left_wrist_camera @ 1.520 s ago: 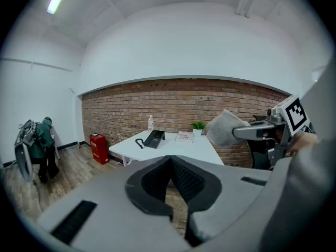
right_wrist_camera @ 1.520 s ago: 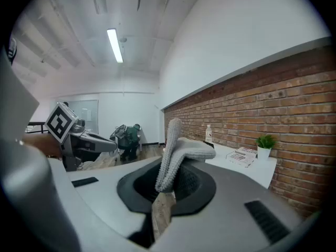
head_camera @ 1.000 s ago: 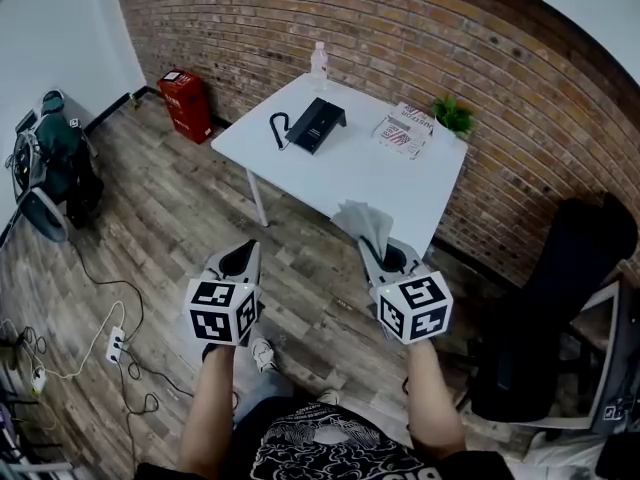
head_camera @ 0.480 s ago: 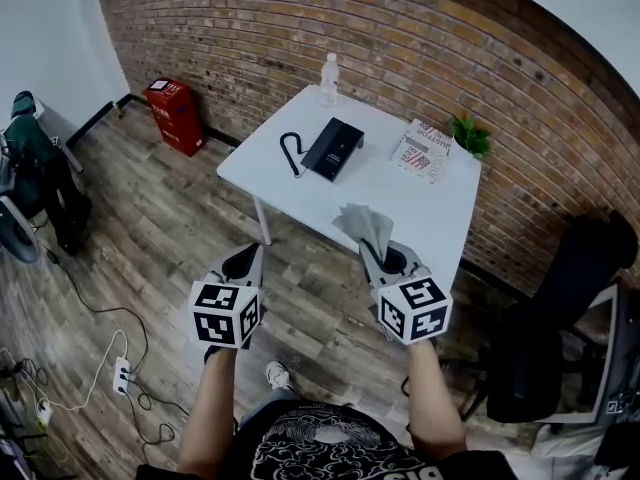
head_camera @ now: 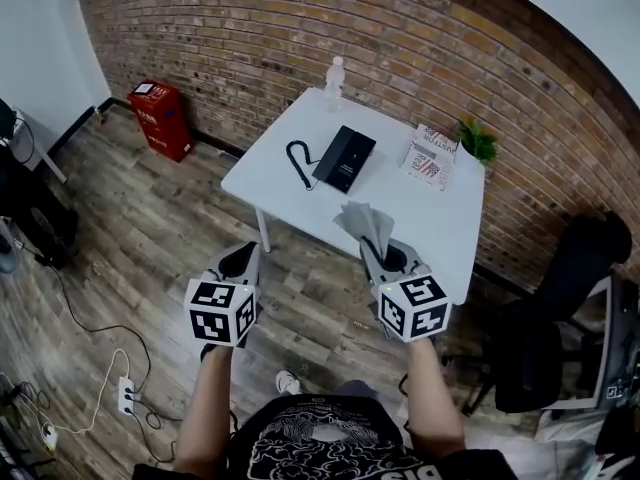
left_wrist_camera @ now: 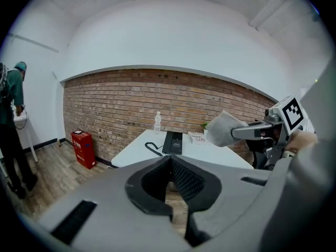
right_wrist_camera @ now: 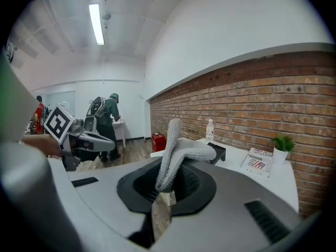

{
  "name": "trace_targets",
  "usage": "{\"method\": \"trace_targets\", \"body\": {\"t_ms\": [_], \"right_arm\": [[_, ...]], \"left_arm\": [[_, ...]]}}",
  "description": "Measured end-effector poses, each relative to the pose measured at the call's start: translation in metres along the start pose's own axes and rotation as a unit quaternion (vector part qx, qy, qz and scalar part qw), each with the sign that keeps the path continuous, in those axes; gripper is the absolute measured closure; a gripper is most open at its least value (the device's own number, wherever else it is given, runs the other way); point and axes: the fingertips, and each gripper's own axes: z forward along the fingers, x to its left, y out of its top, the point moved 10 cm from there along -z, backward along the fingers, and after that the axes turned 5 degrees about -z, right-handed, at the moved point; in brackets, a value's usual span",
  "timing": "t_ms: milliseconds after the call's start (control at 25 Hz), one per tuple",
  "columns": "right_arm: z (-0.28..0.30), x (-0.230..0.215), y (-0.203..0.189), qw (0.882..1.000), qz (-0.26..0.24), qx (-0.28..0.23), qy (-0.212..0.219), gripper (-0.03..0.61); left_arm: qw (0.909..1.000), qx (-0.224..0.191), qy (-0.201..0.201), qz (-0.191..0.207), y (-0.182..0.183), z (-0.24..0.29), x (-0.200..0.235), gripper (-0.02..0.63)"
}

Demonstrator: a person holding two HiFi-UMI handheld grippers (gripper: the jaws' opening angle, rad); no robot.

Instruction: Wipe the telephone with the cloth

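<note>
The black telephone (head_camera: 345,158) lies on the white table (head_camera: 300,183) with its coiled cord (head_camera: 297,158) at its left. Both grippers hang in the air over the wooden floor, short of the table's near edge. My right gripper (head_camera: 372,251) is shut on a grey cloth (head_camera: 362,222) that sticks up from its jaws. In the right gripper view the cloth (right_wrist_camera: 176,150) droops in front of the telephone (right_wrist_camera: 218,152). My left gripper (head_camera: 243,254) is shut and holds nothing. The left gripper view shows the telephone (left_wrist_camera: 172,142) far ahead.
On the table stand a water bottle (head_camera: 335,71), a magazine (head_camera: 430,155) and a small plant (head_camera: 478,143). A red box (head_camera: 158,118) sits by the brick wall. A black chair (head_camera: 560,298) is at the right. Cables (head_camera: 100,368) lie on the floor. A person (left_wrist_camera: 10,130) stands far left.
The table and telephone have drawn nearer and shifted right in the head view as the person walks toward them. Both grippers keep their pose; the cloth stays clamped.
</note>
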Motion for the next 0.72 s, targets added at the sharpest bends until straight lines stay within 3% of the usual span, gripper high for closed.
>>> {"method": "trace_targets", "body": {"t_ms": [280, 720], "right_arm": [[0.025, 0.004, 0.008, 1.000, 0.003, -0.003, -0.010, 0.566], [0.081, -0.034, 0.008, 1.000, 0.018, -0.016, -0.019, 0.566]], "left_arm": [[1.0000, 0.004, -0.008, 0.004, 0.008, 0.013, 0.029, 0.607], [0.9990, 0.025, -0.020, 0.031, 0.028, 0.074, 0.050, 0.607]]}}
